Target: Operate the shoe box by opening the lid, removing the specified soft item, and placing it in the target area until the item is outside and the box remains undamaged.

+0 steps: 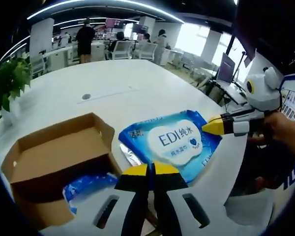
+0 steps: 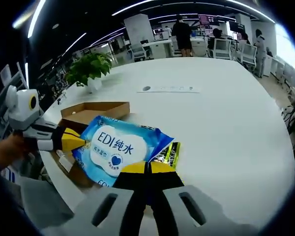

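Observation:
A blue wet-wipes pack (image 1: 174, 140) marked "EDI" is held between both grippers, just beside the open brown cardboard box (image 1: 49, 147). My left gripper (image 1: 150, 169) is shut on the pack's near edge. My right gripper (image 1: 212, 127) comes in from the right, with its yellow tip at the pack's far corner. In the right gripper view the same pack (image 2: 115, 147) is pinched by my right gripper (image 2: 147, 168), while the left gripper (image 2: 77, 140) grips its left edge. The box (image 2: 96, 110) lies behind it. Another blue packet (image 1: 86, 187) lies inside the box.
A wide white table (image 2: 211, 113) stretches ahead with a round grommet (image 2: 146, 88) in it. A potted plant (image 2: 88, 66) stands at the table's edge near the box. People, chairs and desks are far behind. A monitor (image 1: 226, 69) stands off to the right.

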`<state>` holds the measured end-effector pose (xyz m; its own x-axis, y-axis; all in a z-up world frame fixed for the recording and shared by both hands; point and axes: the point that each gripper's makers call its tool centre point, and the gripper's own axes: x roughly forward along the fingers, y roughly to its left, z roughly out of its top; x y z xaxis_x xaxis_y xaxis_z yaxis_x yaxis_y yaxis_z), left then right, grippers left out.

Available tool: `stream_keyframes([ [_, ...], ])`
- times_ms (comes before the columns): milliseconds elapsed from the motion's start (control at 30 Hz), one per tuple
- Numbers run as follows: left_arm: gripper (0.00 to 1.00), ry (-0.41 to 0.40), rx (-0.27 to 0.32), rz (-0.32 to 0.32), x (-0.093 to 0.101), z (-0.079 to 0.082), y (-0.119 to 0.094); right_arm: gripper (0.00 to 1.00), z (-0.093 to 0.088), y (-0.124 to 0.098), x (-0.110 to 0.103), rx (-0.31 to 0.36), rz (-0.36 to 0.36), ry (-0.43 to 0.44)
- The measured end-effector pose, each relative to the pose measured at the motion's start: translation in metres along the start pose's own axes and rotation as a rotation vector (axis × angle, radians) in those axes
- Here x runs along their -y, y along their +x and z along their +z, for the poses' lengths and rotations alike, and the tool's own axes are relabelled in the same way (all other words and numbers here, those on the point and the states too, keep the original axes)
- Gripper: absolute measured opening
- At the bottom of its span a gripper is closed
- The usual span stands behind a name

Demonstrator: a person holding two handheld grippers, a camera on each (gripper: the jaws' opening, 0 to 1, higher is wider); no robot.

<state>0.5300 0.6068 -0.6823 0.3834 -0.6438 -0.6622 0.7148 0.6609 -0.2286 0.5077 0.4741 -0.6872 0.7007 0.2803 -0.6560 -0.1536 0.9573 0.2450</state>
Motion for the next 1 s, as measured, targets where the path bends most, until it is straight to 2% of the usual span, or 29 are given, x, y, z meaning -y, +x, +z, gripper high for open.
stream_keyframes([
  [700, 0.0, 0.103, -0.131, 0.012, -0.012, -0.01, 0.042, 0.0, -0.01, 0.039, 0.025, -0.073, 0.001, -0.029],
  [1000, 0.0, 0.188, -0.197, 0.025, -0.014, -0.018, 0.056, 0.0, -0.015, 0.052, 0.034, -0.094, 0.014, -0.046],
])
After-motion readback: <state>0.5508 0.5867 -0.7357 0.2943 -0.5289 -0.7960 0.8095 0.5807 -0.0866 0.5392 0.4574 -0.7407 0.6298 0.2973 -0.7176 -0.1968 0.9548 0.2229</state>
